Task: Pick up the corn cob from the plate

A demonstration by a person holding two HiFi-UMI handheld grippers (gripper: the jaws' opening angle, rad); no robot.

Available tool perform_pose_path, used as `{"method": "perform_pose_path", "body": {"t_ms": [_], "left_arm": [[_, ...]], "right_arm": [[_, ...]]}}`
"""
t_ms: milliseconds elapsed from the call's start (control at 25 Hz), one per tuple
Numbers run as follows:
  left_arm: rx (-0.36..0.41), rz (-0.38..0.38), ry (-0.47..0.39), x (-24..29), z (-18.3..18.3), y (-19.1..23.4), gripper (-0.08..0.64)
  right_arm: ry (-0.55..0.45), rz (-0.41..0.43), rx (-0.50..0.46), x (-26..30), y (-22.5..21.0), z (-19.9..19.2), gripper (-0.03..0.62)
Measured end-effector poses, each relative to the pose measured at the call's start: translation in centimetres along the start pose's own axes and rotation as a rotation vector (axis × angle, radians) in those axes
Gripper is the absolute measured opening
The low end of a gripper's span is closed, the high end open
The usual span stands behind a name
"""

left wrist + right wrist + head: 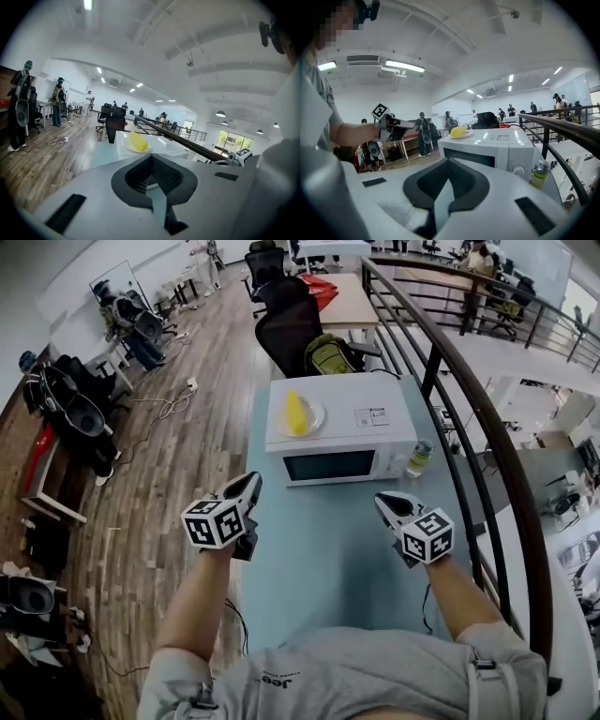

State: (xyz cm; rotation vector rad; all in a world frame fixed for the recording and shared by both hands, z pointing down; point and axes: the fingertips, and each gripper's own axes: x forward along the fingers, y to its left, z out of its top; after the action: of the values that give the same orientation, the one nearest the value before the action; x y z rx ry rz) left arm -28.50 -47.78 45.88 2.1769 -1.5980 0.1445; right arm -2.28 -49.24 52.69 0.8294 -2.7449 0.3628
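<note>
A yellow corn cob (294,412) lies on a white plate (313,420) on top of a white microwave (375,439). The left gripper view shows the cob (138,141) ahead and a little above the jaws. In the right gripper view the cob (458,131) sits at the microwave's far left corner. My left gripper (249,483) hovers over the table's left edge, short of the microwave, shut and empty. My right gripper (385,503) hovers at the front right of the microwave, its jaws together with nothing in them.
The microwave stands on a light blue table (319,554). A small green-capped bottle (419,457) stands at its right side. A dark metal railing (469,399) runs along the right. Behind the table are an office chair and a green backpack (328,354).
</note>
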Motion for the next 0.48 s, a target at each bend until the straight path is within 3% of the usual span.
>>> {"method": "perform_pose_path", "body": {"t_ms": [320,480], "left_arm": [[0.077,0.182,0.002,11.3,5.5,1.8,0.012],[0.074,0.219,0.066,15.2,7.4,3.7,0.058]], "right_arm": [[-0.057,0.108,-0.025,3.4,-1.6,1.2,0.015],[-0.062,0.118,-0.009,3.3,-2.1,0.7,0.015]]}}
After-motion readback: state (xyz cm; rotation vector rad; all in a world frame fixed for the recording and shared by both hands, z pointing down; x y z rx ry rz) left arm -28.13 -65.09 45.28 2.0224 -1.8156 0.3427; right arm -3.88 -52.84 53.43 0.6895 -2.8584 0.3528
